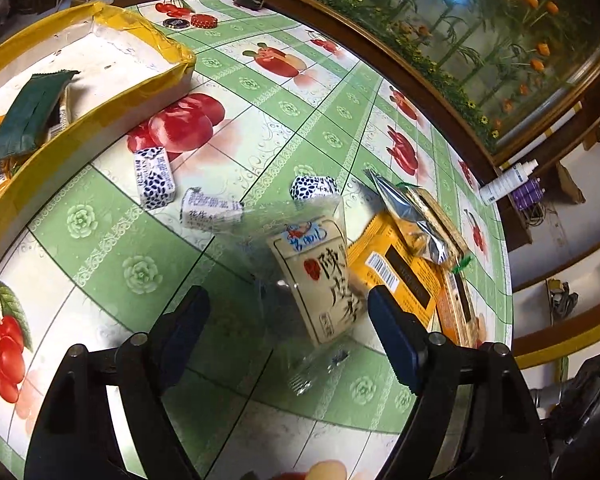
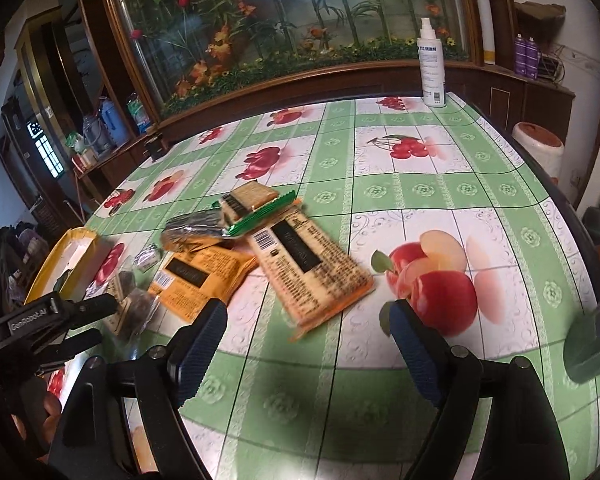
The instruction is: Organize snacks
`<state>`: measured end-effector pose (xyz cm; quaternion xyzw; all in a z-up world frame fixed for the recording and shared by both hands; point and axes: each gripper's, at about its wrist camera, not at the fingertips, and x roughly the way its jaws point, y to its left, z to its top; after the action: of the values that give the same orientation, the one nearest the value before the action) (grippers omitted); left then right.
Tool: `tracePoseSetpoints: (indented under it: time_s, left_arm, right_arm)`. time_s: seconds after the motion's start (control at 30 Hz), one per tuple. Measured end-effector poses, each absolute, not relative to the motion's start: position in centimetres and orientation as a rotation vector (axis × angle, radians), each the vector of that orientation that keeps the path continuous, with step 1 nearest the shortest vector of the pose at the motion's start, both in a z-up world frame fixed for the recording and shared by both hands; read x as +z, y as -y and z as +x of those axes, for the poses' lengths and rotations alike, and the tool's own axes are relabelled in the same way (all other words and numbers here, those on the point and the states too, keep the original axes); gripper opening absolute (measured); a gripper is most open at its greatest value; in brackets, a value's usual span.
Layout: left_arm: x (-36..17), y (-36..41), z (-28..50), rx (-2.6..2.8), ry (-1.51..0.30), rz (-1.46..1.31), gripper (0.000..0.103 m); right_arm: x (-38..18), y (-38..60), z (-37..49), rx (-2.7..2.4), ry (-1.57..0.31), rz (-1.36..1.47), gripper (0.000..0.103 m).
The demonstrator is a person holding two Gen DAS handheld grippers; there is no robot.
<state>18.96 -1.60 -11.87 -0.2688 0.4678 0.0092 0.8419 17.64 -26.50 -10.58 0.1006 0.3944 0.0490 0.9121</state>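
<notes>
In the left wrist view my left gripper point(image 1: 288, 320) stands open over a clear bag with a beige label point(image 1: 320, 280) that lies between its fingers; the pads do not press on it. Three small white sweets with blue dots point(image 1: 154, 176) lie beyond, beside a yellow-rimmed white box point(image 1: 112, 108) that holds a dark green packet point(image 1: 28, 116). My right gripper point(image 2: 308, 336) is open and empty, just short of a long orange packet point(image 2: 312, 272). Behind that packet lie another orange packet point(image 2: 204, 276), a silver packet point(image 2: 192, 232) and a green-wrapped cracker packet point(image 2: 252, 200).
The left gripper's body point(image 2: 52, 320) shows at the left of the right wrist view, near the box point(image 2: 72, 256). A white spray bottle point(image 2: 432, 68) stands at the table's far edge. Two bottle caps point(image 1: 190, 22) lie past the box. The tablecloth point(image 2: 440, 200) drops off at the right.
</notes>
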Motion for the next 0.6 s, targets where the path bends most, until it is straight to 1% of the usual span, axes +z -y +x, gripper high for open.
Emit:
tracePoseSetpoints:
  time_s: [0.17,0.27,0.3,0.47,0.5,0.53,0.57,0.6]
  left_arm:
    - [-11.9,1.7,19.8,0.033,-0.985,-0.578,0.082]
    - [-12.0,2.3,20.4,0.097,-0.973,-0.446,0.084]
    - [-12.1,2.4,20.5,0.108,-0.972,-0.404,0.086]
    - [-12.3,2.7,20.1,0.074,-0.96,-0.279,0.086]
    - [-12.3,2.6,20.0,0.052,-0.96,-0.264,0.086]
    - [-12.3,2.5,19.8,0.021,-0.963,-0.245,0.084]
    - [-12.3,2.3,19.4,-0.02,-0.961,-0.228,0.075]
    - [-12.2,1.9,19.1,-0.061,-0.959,-0.225,0.063]
  right_arm:
    - [-11.4,25.4,20.2,0.136,-0.863,0.132,0.085]
    - [-12.0,24.5,21.4,0.108,-0.876,0.048,0.088]
    - [-12.2,24.3,21.6,0.098,-0.88,0.026,0.089]
    - [-12.6,23.8,22.2,0.086,-0.9,-0.057,0.089]
    - [-12.6,23.6,22.2,0.081,-0.903,-0.076,0.087]
    - [-12.6,23.4,22.0,0.077,-0.908,-0.098,0.086]
    - [-12.6,23.3,21.8,0.074,-0.912,-0.112,0.08]
    - [-12.4,23.3,21.4,0.077,-0.913,-0.114,0.07]
